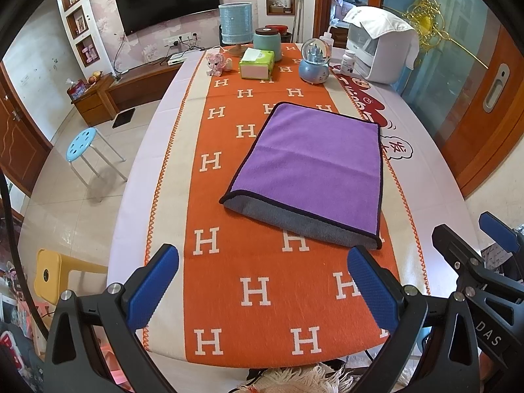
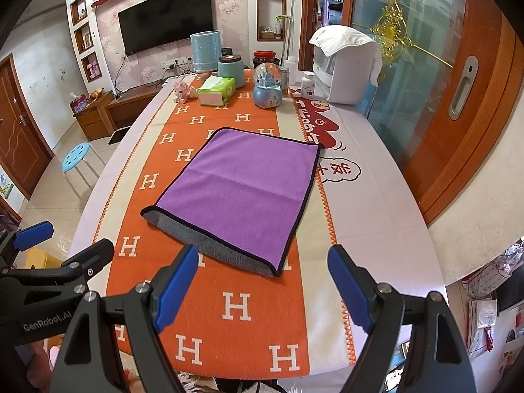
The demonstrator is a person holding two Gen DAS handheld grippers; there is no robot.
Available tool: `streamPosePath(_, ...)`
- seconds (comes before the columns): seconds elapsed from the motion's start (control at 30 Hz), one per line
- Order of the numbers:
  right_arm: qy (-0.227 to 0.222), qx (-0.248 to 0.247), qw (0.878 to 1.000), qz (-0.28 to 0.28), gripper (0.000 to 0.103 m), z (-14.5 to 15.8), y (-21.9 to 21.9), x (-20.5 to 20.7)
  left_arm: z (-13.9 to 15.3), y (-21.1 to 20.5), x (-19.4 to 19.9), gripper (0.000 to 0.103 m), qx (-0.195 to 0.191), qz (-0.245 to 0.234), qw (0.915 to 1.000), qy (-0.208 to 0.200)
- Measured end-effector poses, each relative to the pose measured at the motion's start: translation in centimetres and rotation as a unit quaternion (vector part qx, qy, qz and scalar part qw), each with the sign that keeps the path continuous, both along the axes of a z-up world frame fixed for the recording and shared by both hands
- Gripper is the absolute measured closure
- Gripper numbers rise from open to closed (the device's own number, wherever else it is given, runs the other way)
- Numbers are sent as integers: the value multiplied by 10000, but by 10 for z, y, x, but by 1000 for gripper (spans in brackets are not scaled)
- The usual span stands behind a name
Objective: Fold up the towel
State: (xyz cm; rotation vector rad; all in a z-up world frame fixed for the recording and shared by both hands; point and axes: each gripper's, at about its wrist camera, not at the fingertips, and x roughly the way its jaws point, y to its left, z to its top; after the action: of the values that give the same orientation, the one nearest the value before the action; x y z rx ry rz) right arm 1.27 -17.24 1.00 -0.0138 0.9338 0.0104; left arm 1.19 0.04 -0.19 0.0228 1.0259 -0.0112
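The table (image 1: 137,216) carried an orange runner (image 1: 262,294) woven all over with white letters "H", and beside it, toward three o'clock, a white cloth printed with a red cartoon shape and Chinese characters (image 2: 340,170) too distorted to read with confidence.

One towel (image 1: 314,163) lay flat on the runner near the table's middle, at twelve o'clock from both grippers. It was purple on top with a dark bound edge, folded over so that a strip of its grey underside showed along the near edge, and a faint crease ran across it.

At the far end, around twelve o'clock, stood one white appliance (image 2: 347,75) with a white cloth draped over it, one blue lamp (image 1: 235,23), one teal jar (image 1: 267,42), one green tissue pack (image 1: 256,64), one blue snow globe (image 1: 315,62), one white pill bottle (image 2: 308,82) and one pink toy (image 1: 217,64). One black television (image 2: 165,16) hung on the wall behind, and one blue stool (image 1: 81,144) stood on the floor at nine o'clock.

The left gripper (image 1: 262,291) hovered over the near end of the runner, its two blue-padded fingers (image 1: 154,281) spread wide with nothing between them; its body read "GenRobot.AI" in the right view. The right gripper (image 2: 262,291) was likewise spread wide and empty, short of the towel's near edge; its side read "DAS".
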Motion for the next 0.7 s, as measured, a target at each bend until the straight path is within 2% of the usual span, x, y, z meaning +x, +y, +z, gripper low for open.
streamPosePath(0.7, 6, -4, 10000, -4, 21, 0, 1, 4, -4, -5, 8, 1, -16, -50, 10000, -85)
